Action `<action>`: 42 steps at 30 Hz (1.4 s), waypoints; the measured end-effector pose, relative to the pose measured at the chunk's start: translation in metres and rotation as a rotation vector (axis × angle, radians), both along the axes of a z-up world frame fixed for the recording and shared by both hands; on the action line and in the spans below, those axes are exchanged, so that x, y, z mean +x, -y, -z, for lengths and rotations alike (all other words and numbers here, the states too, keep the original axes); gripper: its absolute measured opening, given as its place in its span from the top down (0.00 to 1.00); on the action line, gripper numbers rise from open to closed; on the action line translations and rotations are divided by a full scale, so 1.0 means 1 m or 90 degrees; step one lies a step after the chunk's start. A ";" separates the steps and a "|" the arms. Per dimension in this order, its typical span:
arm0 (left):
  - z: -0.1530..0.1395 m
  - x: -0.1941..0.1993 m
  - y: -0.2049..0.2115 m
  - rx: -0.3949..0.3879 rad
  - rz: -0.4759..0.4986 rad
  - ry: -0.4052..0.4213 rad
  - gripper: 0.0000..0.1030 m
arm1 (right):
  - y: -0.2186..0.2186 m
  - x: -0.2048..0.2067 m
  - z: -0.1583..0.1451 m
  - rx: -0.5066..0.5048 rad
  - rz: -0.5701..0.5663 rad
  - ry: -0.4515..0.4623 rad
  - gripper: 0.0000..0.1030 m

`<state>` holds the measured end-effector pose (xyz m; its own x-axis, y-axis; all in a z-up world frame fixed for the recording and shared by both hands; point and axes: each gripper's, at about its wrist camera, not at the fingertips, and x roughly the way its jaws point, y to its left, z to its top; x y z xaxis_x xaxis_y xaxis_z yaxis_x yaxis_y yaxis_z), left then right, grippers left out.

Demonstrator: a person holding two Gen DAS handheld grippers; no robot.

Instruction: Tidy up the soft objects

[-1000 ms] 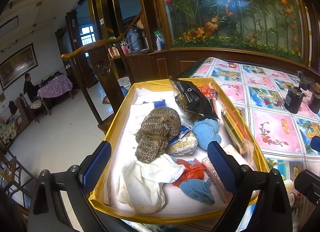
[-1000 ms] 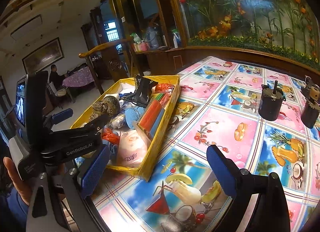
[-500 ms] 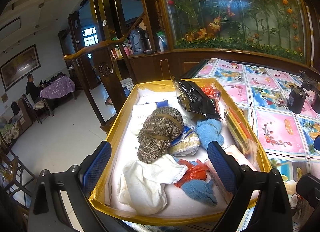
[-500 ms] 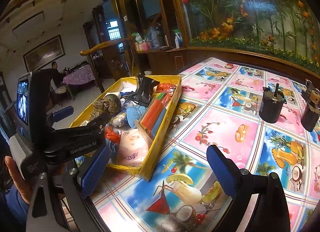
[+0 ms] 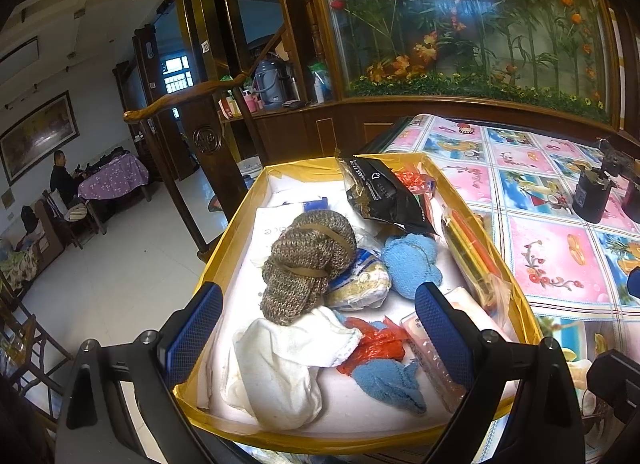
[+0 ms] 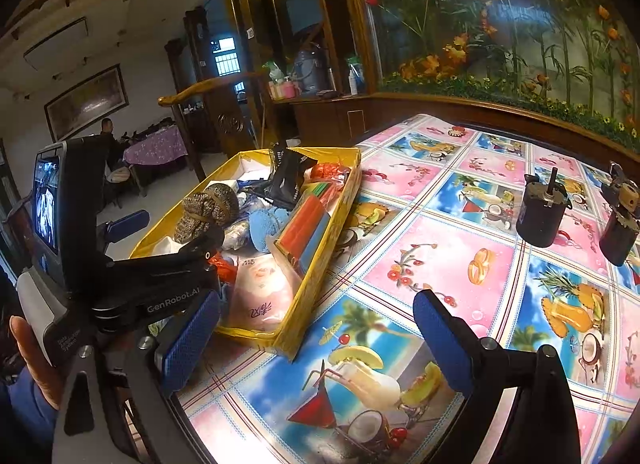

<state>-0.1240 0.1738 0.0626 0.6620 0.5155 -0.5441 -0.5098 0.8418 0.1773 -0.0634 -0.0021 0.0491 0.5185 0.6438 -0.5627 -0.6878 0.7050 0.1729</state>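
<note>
1. Left gripper (image 5: pixel 316 322) hangs over the near end of the yellow box (image 5: pixel 224 248), jaws spread wide with nothing between them. It looks lined up to drop onto the soft heap below, which would explain so much spread.

2. Directly under that gap lies the white cloth (image 5: pixel 280 368), crumpled and loose. It's the nearest soft thing, so I'd judge it the likely first pick.

3. Just beyond it sits the knitted brown bundle (image 5: pixel 308 260), bound with a band and resting partly on a crinkly packet. It should lift as one lump.

4. Two blue fluffy pieces here: one blue cloth (image 5: pixel 412 260) mid-box, touching the packet, and another blue scrap (image 5: pixel 386 382) at the near end, beside red plastic (image 5: pixel 372 344). The soft things are all mixed in with wrappers, so sorting has hardly begun, by my reading.

5. The stiffer stuff crowds the right wall: a black foil bag (image 5: pixel 380 196) propped up at the far end, and a bagged pack of coloured sticks (image 5: pixel 472 260) leaning along the side.

6. Right gripper (image 6: pixel 316 338) waits over the patterned worktop (image 6: pixel 440 248), clear of the box, jaws wide and empty too. It's parked over open cloth, perhaps to take a handoff or mark a drop spot.

7. Two dark motors (image 6: pixel 542 212) stand well apart from the box, far right. No part in this job, I'd say.
</note>
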 end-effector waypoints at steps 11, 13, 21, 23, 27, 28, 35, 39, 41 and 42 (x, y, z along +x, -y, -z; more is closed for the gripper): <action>0.002 0.002 0.001 -0.001 -0.006 0.004 0.06 | 0.002 0.002 0.001 -0.004 0.006 -0.003 0.04; 0.002 0.001 -0.002 0.000 -0.012 0.004 0.06 | 0.001 0.002 0.001 -0.004 0.006 -0.003 0.04; -0.001 -0.005 -0.014 -0.001 -0.036 0.018 0.06 | 0.002 0.003 0.001 -0.005 0.006 -0.003 0.04; 0.000 -0.006 -0.015 -0.002 -0.039 0.019 0.06 | 0.002 0.003 0.001 -0.005 0.006 -0.003 0.04; 0.000 -0.006 -0.018 -0.003 -0.043 0.021 0.06 | 0.002 0.003 0.002 -0.005 0.006 -0.003 0.04; 0.000 -0.008 -0.016 -0.003 -0.043 0.022 0.06 | 0.002 0.003 0.001 -0.005 0.006 -0.002 0.04; -0.004 -0.011 -0.006 0.003 -0.025 0.032 0.06 | 0.005 0.006 0.001 -0.004 0.017 -0.002 0.04; -0.004 -0.010 -0.003 0.005 -0.024 0.029 0.06 | 0.007 0.006 0.000 -0.003 0.026 0.001 0.04; -0.004 -0.010 -0.001 0.000 -0.021 0.030 0.06 | 0.008 0.008 0.000 0.001 0.031 -0.005 0.04; -0.004 -0.010 0.000 0.000 -0.024 0.027 0.06 | 0.009 0.008 0.000 0.002 0.033 -0.007 0.04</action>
